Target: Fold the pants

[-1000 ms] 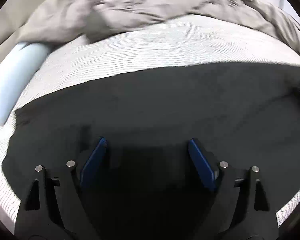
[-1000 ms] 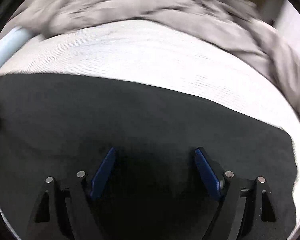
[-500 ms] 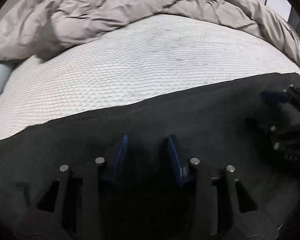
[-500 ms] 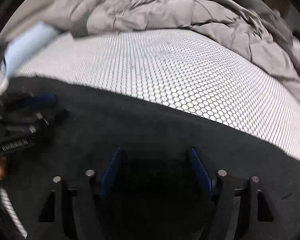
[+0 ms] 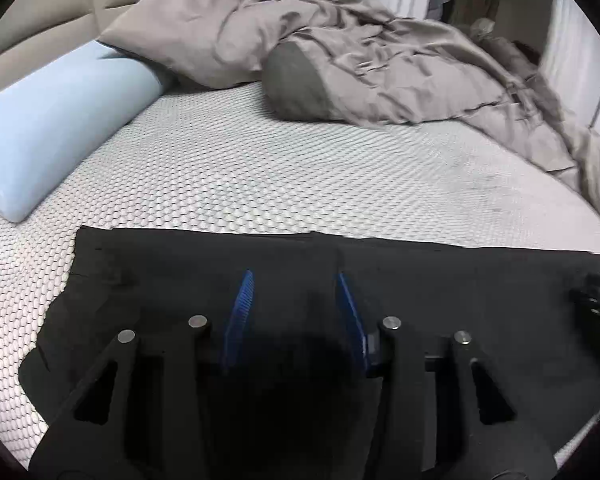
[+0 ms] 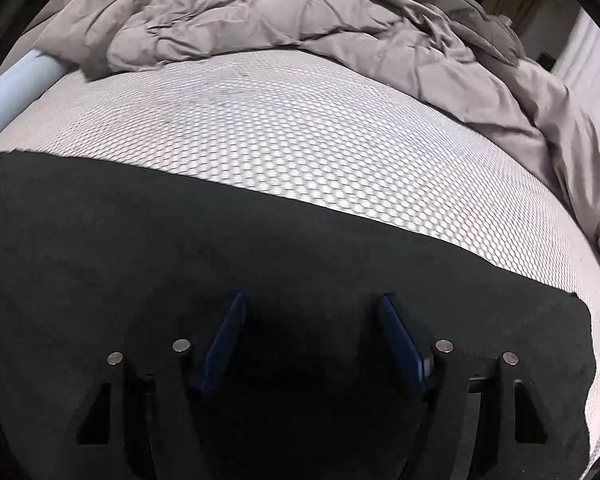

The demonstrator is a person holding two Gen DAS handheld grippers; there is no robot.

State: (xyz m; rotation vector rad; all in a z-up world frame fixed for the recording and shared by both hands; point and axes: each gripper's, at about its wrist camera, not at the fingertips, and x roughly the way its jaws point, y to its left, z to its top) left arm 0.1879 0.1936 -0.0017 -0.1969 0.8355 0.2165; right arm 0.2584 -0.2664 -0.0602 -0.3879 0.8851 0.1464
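Observation:
Black pants (image 5: 440, 280) lie flat across the near part of a white honeycomb mattress (image 5: 300, 168), their left end in sight in the left wrist view. My left gripper (image 5: 294, 276) hovers low over them with its jaws closing; the blue pads are still apart, with dark cloth below and between them and no pinch visible. At that view's right edge the right gripper (image 5: 596, 300) shows. In the right wrist view my right gripper (image 6: 312, 298) stands open over the pants (image 6: 180, 232), near their right end.
A light blue bolster (image 5: 52, 128) lies along the left side of the mattress. A crumpled grey duvet (image 5: 380, 60) and a grey pillow (image 5: 188, 32) fill the far side. The duvet (image 6: 300, 12) also runs down the right edge. Bare mattress (image 6: 300, 120) lies between pants and bedding.
The left jaws have narrowed a lot, the right ones a little. The left view has shifted, bringing the pants' left end into sight. The left gripper has left the right wrist view.

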